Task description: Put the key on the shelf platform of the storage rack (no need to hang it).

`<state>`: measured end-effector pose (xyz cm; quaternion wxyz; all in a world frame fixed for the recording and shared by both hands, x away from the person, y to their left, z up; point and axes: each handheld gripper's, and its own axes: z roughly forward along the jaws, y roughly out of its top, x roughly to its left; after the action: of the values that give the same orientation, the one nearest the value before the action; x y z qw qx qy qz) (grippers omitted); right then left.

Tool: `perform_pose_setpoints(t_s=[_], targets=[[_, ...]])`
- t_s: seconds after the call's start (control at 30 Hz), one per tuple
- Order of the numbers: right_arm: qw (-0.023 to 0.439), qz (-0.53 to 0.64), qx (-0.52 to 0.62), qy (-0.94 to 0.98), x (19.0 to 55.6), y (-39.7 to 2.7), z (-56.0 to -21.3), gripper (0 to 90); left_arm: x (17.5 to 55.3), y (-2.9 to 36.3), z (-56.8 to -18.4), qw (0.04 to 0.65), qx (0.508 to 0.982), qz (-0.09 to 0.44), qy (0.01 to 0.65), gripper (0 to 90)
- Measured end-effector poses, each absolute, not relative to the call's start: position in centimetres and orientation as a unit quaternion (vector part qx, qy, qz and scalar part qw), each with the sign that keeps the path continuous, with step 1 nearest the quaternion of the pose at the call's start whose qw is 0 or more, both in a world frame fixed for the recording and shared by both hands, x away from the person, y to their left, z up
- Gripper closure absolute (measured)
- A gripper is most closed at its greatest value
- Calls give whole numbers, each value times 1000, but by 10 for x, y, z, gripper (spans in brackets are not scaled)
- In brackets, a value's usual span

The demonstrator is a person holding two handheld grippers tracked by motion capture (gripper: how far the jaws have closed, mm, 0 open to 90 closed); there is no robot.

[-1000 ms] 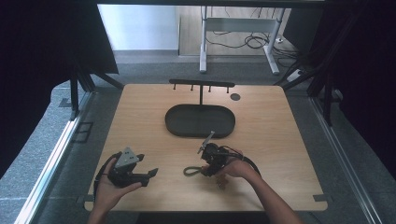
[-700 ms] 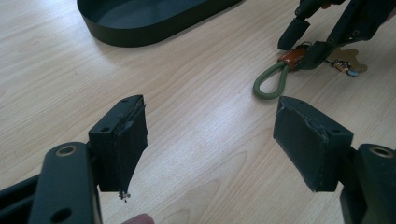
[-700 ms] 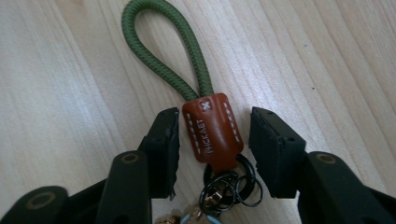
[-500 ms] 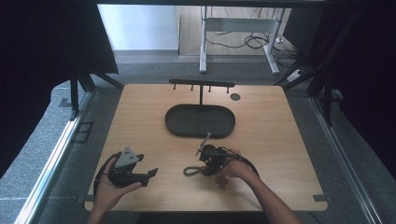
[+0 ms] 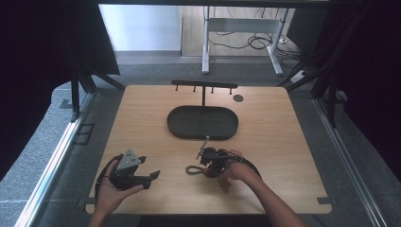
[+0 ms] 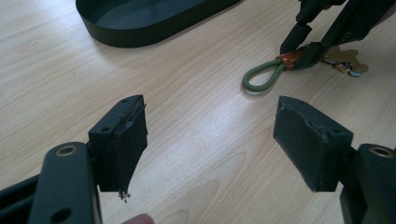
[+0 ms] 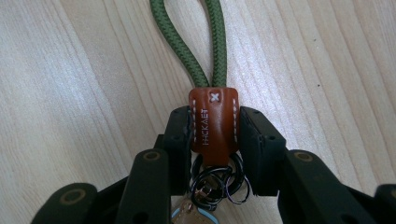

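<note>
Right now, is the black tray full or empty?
Empty. The black tray shows only its bare dark floor, and the keychain lies outside it on the table.

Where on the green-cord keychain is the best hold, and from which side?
The brown leather tab on the keychain, across its flat narrow sides, from the key-ring end along the cord. The right tongs are shut there; the cord loop lies limp on the table.

My left gripper (image 5: 152,176) rests low at the near left, jaws spread wide, my hand (image 5: 111,194) cupped under it. My right gripper (image 5: 204,166), near centre, has just been closing and now pinches tight.
</note>
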<state>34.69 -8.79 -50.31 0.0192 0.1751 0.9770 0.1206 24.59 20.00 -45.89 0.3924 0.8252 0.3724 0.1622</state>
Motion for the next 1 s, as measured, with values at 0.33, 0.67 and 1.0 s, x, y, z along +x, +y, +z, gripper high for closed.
perform_pose_setpoints(t_s=[0.33, 0.67, 1.0], targets=[[7, 117, 179, 977, 351, -88, -502, 666, 246, 201, -459, 393, 825, 163, 373, 263], [-12, 140, 187, 972, 353, -95, -485, 669, 246, 201, -458, 395, 823, 164, 375, 263], [-12, 157, 195, 968, 354, -102, -468, 669, 246, 203, -458, 394, 824, 165, 374, 263]])
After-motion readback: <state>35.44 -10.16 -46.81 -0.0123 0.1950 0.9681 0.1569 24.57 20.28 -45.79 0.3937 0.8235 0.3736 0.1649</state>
